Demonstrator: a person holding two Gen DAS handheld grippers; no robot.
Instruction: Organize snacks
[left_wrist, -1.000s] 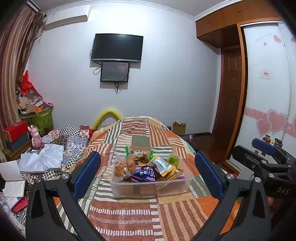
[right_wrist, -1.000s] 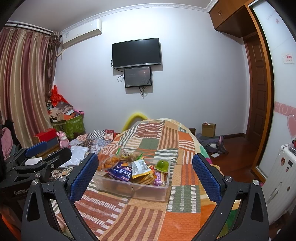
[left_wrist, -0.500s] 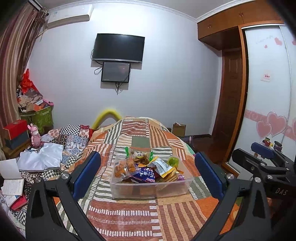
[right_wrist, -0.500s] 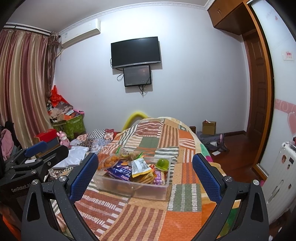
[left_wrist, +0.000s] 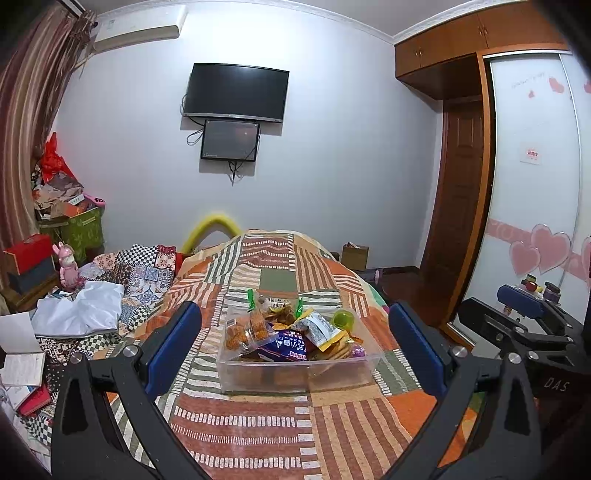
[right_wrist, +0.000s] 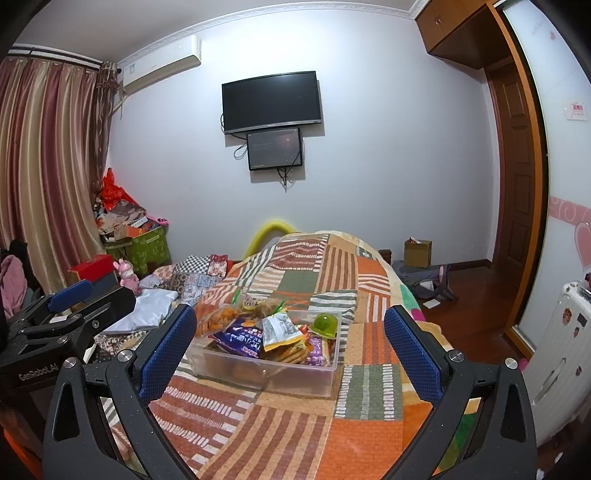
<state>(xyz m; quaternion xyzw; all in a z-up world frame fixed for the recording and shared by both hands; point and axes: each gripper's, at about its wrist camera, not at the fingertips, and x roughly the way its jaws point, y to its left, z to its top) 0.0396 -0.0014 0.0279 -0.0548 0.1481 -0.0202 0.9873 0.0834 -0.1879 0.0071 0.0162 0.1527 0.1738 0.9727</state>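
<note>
The bed (left_wrist: 280, 266), covered by a patchwork blanket (left_wrist: 258, 424) in orange, green and striped squares, carries the whole work area; no snack lies loose on the blanket in either view. On it, near the middle and ahead of both cameras, sits a clear plastic bin (left_wrist: 295, 373) (right_wrist: 258, 373), and all the visible snacks are inside it, heaped above the rim: a bag of orange fried pieces (left_wrist: 245, 330) at the left end, a purple packet (left_wrist: 286, 345) in front, a white and yellow packet (left_wrist: 319, 330) leaning across the middle, and a green jelly cup (left_wrist: 343, 318) (right_wrist: 325, 325) at the right end. The heap is jumbled rather than sorted, so the scene fits either snacks gathered and awaiting sorting, or gathering into the bin completed. The left claw (left_wrist: 295, 347) is released, its blue pads wide apart and flanking the bin, holding nothing. The right claw (right_wrist: 288, 350) is likewise spread and empty, aimed at the bin from the right side. Both stand short of the bin, touching neither it nor the snacks, apparently placed for approach.
</note>
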